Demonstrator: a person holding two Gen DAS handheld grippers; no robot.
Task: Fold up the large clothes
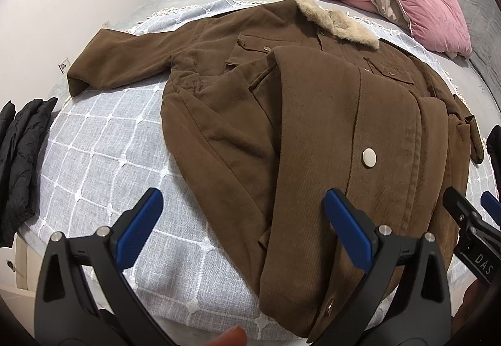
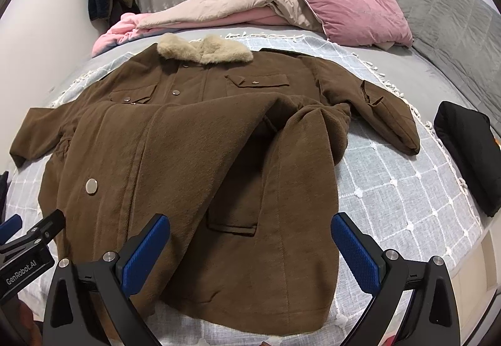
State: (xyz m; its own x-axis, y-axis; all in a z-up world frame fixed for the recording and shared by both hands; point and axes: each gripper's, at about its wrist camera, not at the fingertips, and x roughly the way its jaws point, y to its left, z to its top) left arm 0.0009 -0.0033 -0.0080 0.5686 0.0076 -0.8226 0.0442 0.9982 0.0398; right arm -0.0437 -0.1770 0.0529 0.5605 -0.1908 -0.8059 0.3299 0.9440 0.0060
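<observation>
— What colour is the coat (image 2: 175, 158)?
— Brown, with a beige fur collar (image 2: 205, 48) and silver snaps.
— And the throw (image 2: 391, 189) under it?
— Pale blue-grey, crossed by a white grid. The pillow (image 2: 353, 13) is pink; the tool pads (image 2: 147, 252) are blue.

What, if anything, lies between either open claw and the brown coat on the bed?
Nothing visible does. The left claw and the right claw both hang open directly over the lower part of the brown coat, with only air between. The black folded garment lies off to the side.

soft even indoor light, sharp centre, warped vignetted edges
</observation>
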